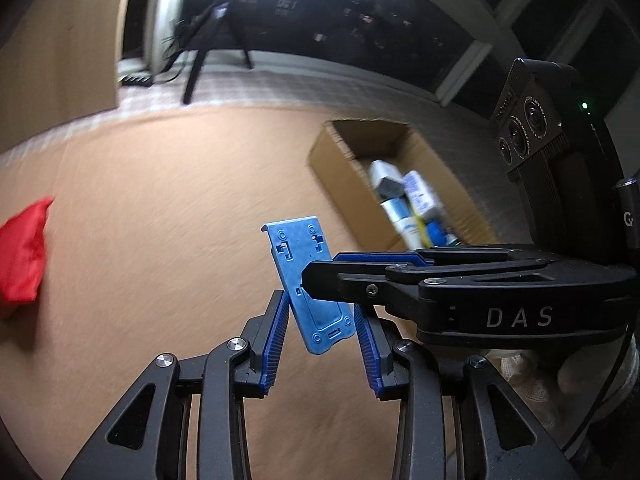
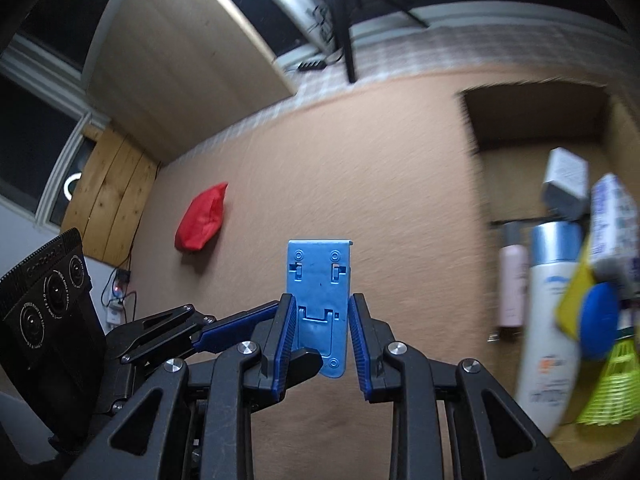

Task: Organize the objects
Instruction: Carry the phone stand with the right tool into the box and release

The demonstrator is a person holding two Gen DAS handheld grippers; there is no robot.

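A blue plastic plate (image 2: pixel 320 304) is held above the worktop (image 2: pixel 360 160), clenched by both the left claw (image 1: pixel 320 344) and right claw (image 2: pixel 320 340). Carrying to the cardboard box (image 1: pixel 340 160) at the far right edge seems next.

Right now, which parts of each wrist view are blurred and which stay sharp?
Left wrist: blue plastic plate and gripper linkages sharp; cardboard box contents and red pouch motion-smeared; glare top centre. Right wrist: plate sharp; bottles at right streaked.

Dim, fisheye-warped; background motion-blurred, glare perhaps from overhead.
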